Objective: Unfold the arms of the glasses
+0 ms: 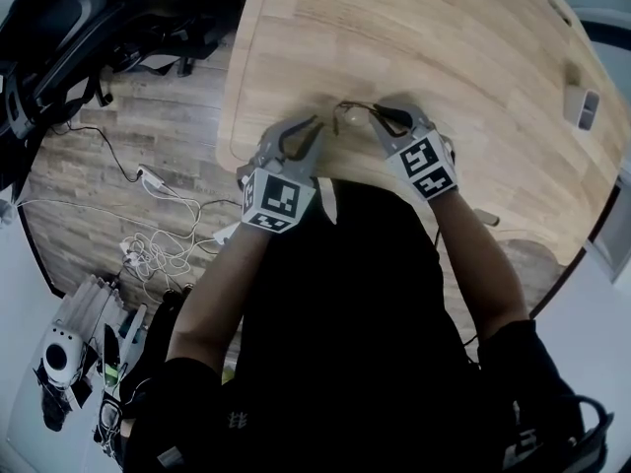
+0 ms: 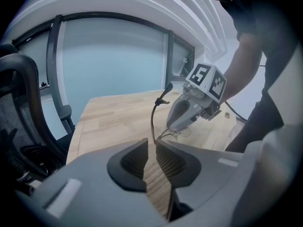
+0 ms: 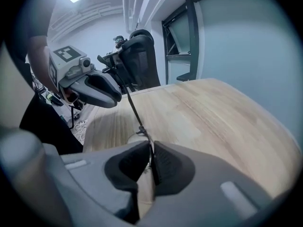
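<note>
The glasses (image 1: 351, 109) hang between the two tongs just over the near edge of the light wooden desk (image 1: 424, 37), directly in front of the person. The left tongs (image 1: 315, 126) are closed at their tips on one thin dark arm (image 2: 152, 117) of the glasses. In the left gripper view that arm rises out of the pinch and ends in a curved earpiece standing clear above the desk. Below the tips the pads stand a little apart, and wood grain shows through the gap. The right tongs (image 1: 379, 115) are shut on another thin dark part of the glasses, which sits edge-on between their pads. In the right gripper view a dark arm runs from that grip, past a small hinge, toward the left tongs. The faint wire rim of a lens shows just beyond the right tongs' tips. A small pale box (image 1: 582, 104) sits well apart at the desk's far right edge. A black office chair (image 1: 59, 28) and tangled cables (image 1: 148, 254) are on the wood-plank floor to the left.
</note>
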Available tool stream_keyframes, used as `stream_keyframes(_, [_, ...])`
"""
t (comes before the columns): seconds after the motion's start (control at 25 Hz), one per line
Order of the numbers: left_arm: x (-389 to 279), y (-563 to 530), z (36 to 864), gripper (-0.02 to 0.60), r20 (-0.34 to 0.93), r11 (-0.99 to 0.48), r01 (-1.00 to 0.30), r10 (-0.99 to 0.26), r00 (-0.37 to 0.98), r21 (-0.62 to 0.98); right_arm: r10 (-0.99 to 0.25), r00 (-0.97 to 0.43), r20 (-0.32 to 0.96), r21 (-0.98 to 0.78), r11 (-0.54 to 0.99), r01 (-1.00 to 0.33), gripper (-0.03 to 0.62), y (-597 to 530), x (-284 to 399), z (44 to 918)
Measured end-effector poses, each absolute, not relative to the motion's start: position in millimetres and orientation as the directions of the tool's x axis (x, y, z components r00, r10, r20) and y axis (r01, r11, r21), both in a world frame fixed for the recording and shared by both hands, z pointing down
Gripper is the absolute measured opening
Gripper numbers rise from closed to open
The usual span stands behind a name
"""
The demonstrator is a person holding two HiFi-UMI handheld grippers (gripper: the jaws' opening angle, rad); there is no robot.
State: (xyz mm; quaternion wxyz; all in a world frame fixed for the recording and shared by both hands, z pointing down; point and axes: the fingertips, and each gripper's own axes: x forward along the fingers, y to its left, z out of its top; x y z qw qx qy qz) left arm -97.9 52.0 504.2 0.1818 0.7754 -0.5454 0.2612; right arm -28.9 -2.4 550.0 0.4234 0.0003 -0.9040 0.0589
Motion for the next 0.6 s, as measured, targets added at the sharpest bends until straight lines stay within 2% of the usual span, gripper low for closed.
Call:
stream_keyframes(0.08, [-96.4,51.7,506.2,0.06,0.607,-0.341,-0.94,-0.747,0.272,0.001,0.053,-0.654,0.754,-0.106,0.994,-0.041,0.015,-1.3,-28.1,547.1])
stream_keyframes(0.6, [-70.7,38.4,516.5,0.107,0.606,-0.392,-0.917,-0.712,0.356,0.077,0.119,-0.769,0.628,-0.145,0.989,0.034,0.015,11.8,-15.1,518.9])
